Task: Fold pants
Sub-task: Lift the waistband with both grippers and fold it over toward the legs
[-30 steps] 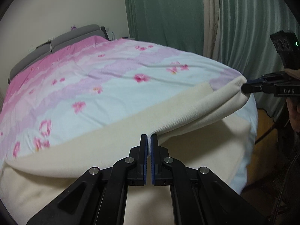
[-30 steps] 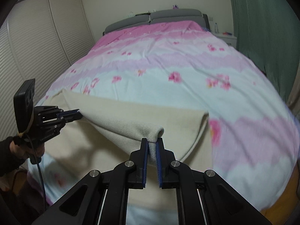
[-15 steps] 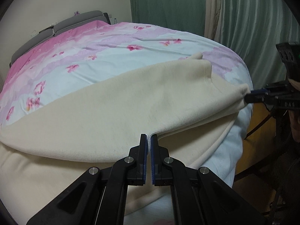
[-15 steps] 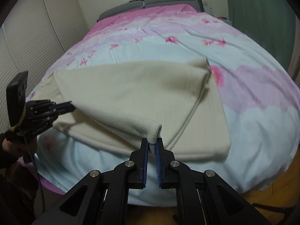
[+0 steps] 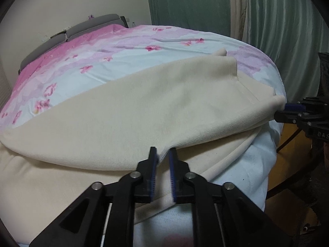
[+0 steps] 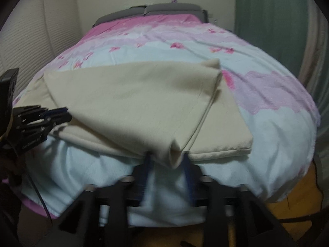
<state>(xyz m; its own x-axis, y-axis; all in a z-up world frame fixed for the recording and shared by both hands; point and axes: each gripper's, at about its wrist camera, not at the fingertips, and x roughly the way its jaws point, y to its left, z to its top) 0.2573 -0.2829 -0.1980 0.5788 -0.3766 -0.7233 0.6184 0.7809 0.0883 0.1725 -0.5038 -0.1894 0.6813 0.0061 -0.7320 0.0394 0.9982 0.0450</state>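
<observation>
Black and blue, the left hand-held gripper (image 5: 163, 154) has its two fingers spread apart, and a corner of the cream pants (image 5: 144, 107) sits loose in the gap between them. The right hand-held gripper (image 6: 166, 160) is blurry, but its fingers are spread too, with a fold of the pants hanging between them. From the left camera, the right hand-held gripper's blue tips seem to touch the far corner of the pants, though it is hard to tell if they pinch it.

The pants lie on the bed (image 6: 267, 107), near its foot end. They are folded over, so the top layer rests on the bottom layer, and the bottom layer sticks out on one side. The bed has a pink, purple and light blue cover with pink flowers. A grey headboard (image 6: 156, 8) is at the far end. Green curtains (image 5: 195, 4) hang beside the bed.
</observation>
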